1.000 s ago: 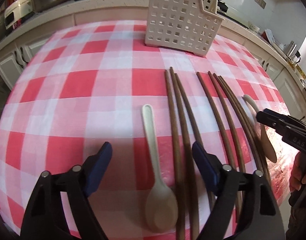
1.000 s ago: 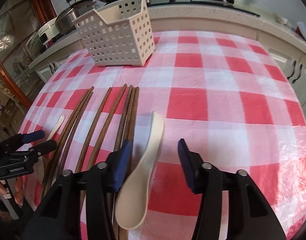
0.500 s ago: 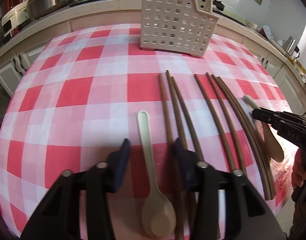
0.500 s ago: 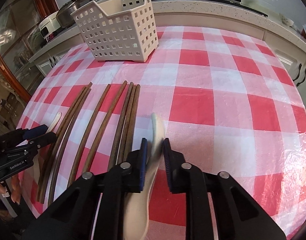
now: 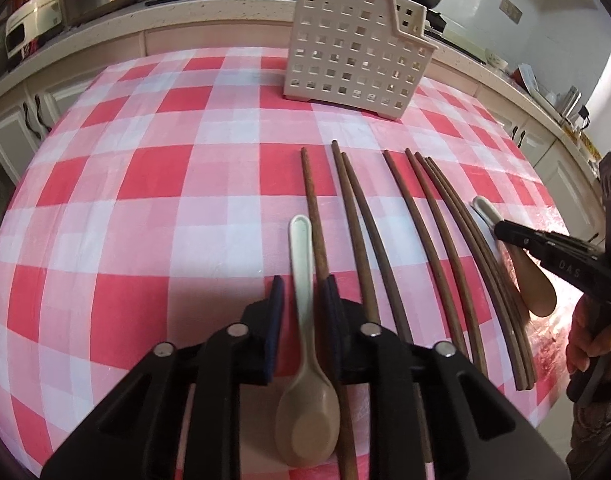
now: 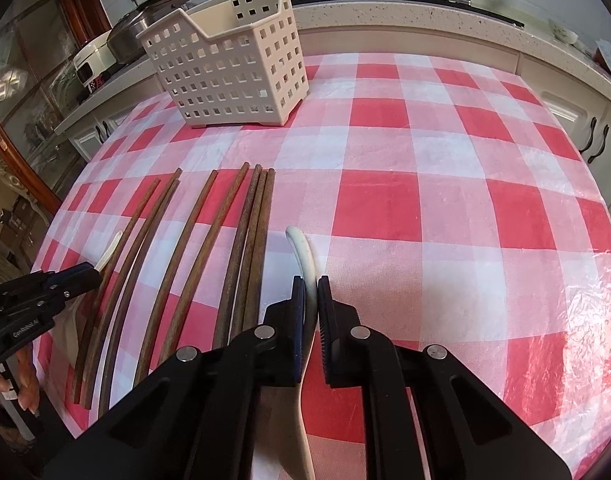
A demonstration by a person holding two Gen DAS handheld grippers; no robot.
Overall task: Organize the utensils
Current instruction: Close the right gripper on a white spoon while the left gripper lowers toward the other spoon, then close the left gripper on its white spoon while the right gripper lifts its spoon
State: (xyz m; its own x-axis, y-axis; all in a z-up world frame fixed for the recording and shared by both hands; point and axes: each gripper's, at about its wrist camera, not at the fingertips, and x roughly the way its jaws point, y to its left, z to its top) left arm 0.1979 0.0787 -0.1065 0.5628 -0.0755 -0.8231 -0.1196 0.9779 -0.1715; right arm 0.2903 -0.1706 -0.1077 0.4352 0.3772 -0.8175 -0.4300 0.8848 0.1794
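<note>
Two cream spoons and several brown chopsticks (image 5: pixel 389 236) lie on a red-checked tablecloth. In the left wrist view my left gripper (image 5: pixel 302 294) straddles one spoon's (image 5: pixel 305 320) handle, jaws narrow with small gaps beside it, one pad over a chopstick. In the right wrist view my right gripper (image 6: pixel 311 300) is shut on the other spoon's (image 6: pixel 303 244) handle. The same gripper (image 5: pixel 505 232) and spoon (image 5: pixel 533 284) show at the right of the left wrist view. The left gripper (image 6: pixel 85 276) shows at the left of the right wrist view. A white perforated caddy (image 5: pixel 353 48) (image 6: pixel 233 68) stands at the back.
A kitchen counter (image 6: pixel 405 12) with pots and a stove runs behind the table. Cabinets (image 6: pixel 585 132) stand to the right. The table's (image 5: pixel 545 396) edge is near the operator's hand (image 5: pixel 597 340).
My left gripper's jaws have narrowed from wide open to close around the spoon handle. My right gripper closed onto its spoon's handle. Both moved forward slightly.
</note>
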